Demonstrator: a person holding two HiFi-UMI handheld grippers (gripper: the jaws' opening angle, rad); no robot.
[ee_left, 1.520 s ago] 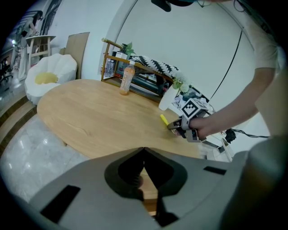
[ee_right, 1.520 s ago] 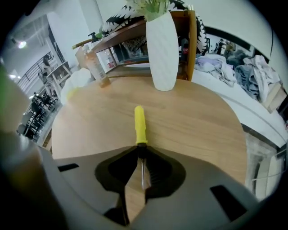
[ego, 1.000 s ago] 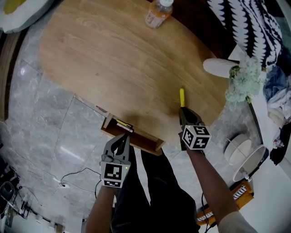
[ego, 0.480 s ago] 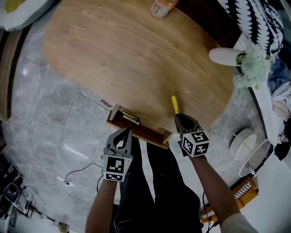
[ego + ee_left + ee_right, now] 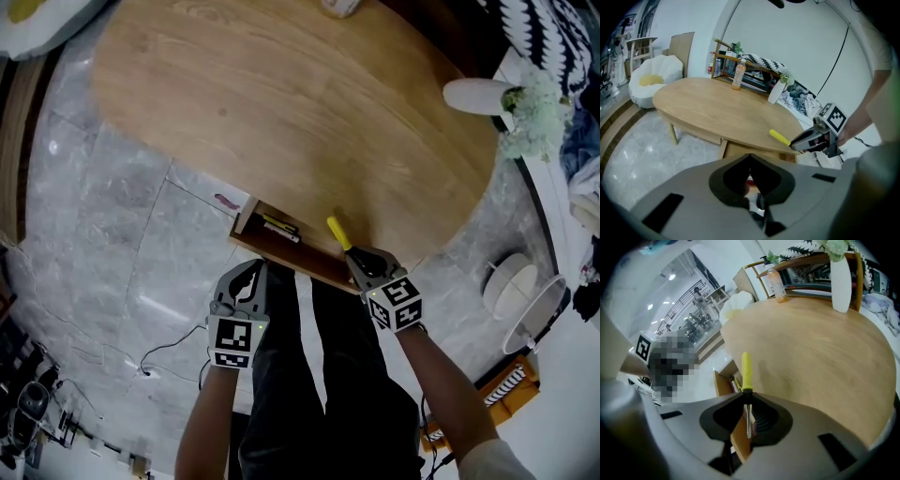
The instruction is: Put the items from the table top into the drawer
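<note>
head view: marker cube [image 5: 394, 303], yellow screwdriver [image 5: 337, 232]

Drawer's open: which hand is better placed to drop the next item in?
Right. The right gripper is shut on the yellow screwdriver, at the right end of the open drawer. The left gripper is shut and empty.

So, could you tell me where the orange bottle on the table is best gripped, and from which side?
Probably take the orange bottle round its straight body, below the cap, jaws level, from the near side across the table: it stands upright near the far edge, a rack close behind, the white vase apart beside it.
</note>
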